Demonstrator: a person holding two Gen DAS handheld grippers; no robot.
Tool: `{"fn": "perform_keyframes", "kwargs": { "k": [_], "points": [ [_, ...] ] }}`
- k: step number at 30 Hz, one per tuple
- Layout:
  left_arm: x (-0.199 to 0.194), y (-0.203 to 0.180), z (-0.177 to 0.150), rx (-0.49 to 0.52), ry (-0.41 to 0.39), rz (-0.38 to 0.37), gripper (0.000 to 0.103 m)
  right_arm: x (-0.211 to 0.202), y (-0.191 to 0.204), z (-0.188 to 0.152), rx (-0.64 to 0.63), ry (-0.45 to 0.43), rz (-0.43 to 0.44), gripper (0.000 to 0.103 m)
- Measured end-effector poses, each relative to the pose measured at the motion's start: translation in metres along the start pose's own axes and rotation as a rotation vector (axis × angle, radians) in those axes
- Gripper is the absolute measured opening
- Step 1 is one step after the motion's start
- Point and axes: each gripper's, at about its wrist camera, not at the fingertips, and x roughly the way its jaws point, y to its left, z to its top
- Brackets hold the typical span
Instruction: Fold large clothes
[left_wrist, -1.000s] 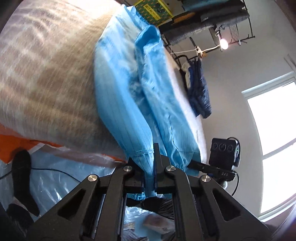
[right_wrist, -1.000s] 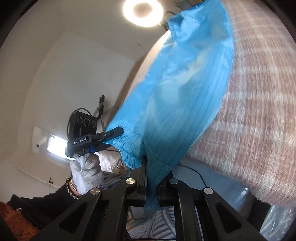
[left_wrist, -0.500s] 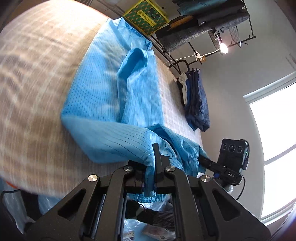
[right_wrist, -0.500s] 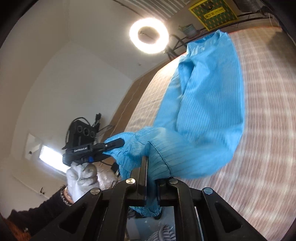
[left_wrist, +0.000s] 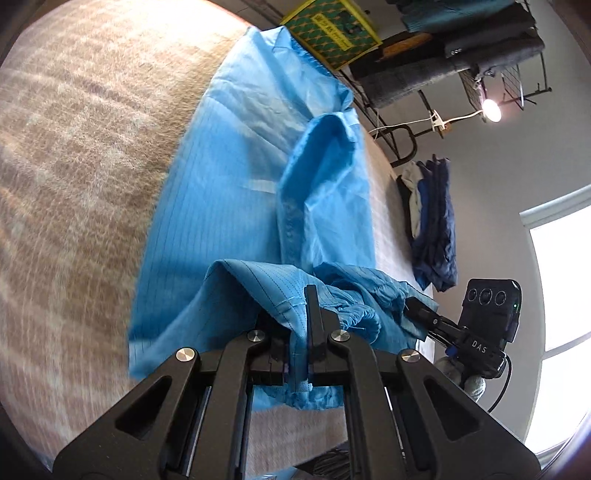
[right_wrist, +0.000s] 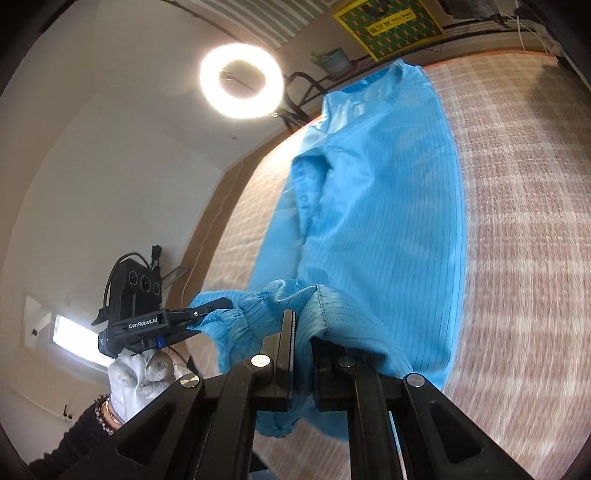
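Blue garment (left_wrist: 236, 206) lies spread on a bed (left_wrist: 74, 184) with a beige checked cover, filling the centre of both views. Collar end is toward the top of the frame, near a yellow-green box (left_wrist: 330, 31) at upper centre in the left wrist view.

Left tongs (left_wrist: 306, 332), lower centre of the left view, are clenched on a hem edge of the garment; the cloth is pinched between the jaws and hangs a little below them. Right tongs (right_wrist: 301, 343), lower centre of the right view, are likewise clenched on a fold of the same hem. The gripped edge is lifted off the bed and bunched above the flat part of the garment.

The other tool shows in each view: right tongs at lower right of the left view, left tongs at lower left of the right view, held by a white-gloved hand (right_wrist: 138, 376) with a dark sleeve and a bracelet.

Containers: wire shelf (left_wrist: 480, 55) at upper right of the left view holds folded grey and teal cloth. Small pot (right_wrist: 334, 61) with a plant sits at top centre of the right view. Dark blue clothes (left_wrist: 434, 221) lie at the far edge of the bed, right of the garment. Ring light (right_wrist: 242, 81) is at upper left of the right view, window (left_wrist: 557, 295) at right edge of the left view.
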Motion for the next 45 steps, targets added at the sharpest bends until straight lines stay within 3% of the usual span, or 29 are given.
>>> {"fn": "perform_keyframes", "kwargs": {
  "k": [6,8,9,10,11,13,14,19,24,30,35,40,43,45],
  "points": [
    [0.017,0.019,0.008,-0.031,0.006,0.024,0.004,0.016,-0.023,0.007,0.071,0.016,-0.033,0.005],
    [0.017,0.02,0.01,-0.038,0.006,0.023,0.011,0.016,-0.024,0.008,0.074,0.016,-0.029,0.009],
    [0.016,0.02,0.011,-0.043,0.001,0.021,0.02,0.015,-0.023,0.009,0.074,0.011,-0.036,0.011],
    [0.014,0.019,0.014,-0.045,-0.006,0.016,0.029,0.012,-0.022,0.011,0.074,0.001,-0.027,0.02],
    [0.011,0.018,0.016,-0.045,-0.016,0.009,0.034,0.01,-0.021,0.013,0.073,-0.011,-0.014,0.038],
    [0.002,0.015,0.021,-0.047,-0.042,0.008,0.057,-0.003,-0.016,0.016,0.066,-0.061,0.003,0.061],
    [-0.003,0.015,0.022,-0.052,-0.059,0.0,0.059,-0.007,-0.014,0.017,0.058,-0.08,0.0,0.066],
    [-0.032,0.011,0.033,-0.041,-0.138,-0.008,0.059,-0.04,-0.007,0.017,0.015,-0.145,-0.009,0.064],
    [-0.045,0.0,0.02,0.063,-0.135,0.013,0.059,-0.057,0.009,0.008,-0.105,-0.131,-0.065,0.047],
    [-0.008,-0.019,0.0,0.22,-0.028,0.125,0.054,-0.029,0.017,-0.004,-0.232,-0.032,-0.227,0.04],
    [0.006,-0.003,0.0,0.199,-0.017,0.195,0.053,0.0,0.03,-0.017,-0.335,0.039,-0.291,0.038],
    [-0.013,0.011,0.003,0.212,-0.056,0.194,0.053,0.008,0.048,-0.023,-0.424,0.045,-0.303,0.038],
    [-0.012,0.019,-0.001,0.204,-0.02,0.15,0.053,0.016,0.051,-0.024,-0.431,0.058,-0.294,0.038],
    [-0.009,0.018,-0.008,0.248,0.004,0.173,0.053,0.023,0.052,-0.023,-0.432,0.067,-0.301,0.038]
  ]
}}
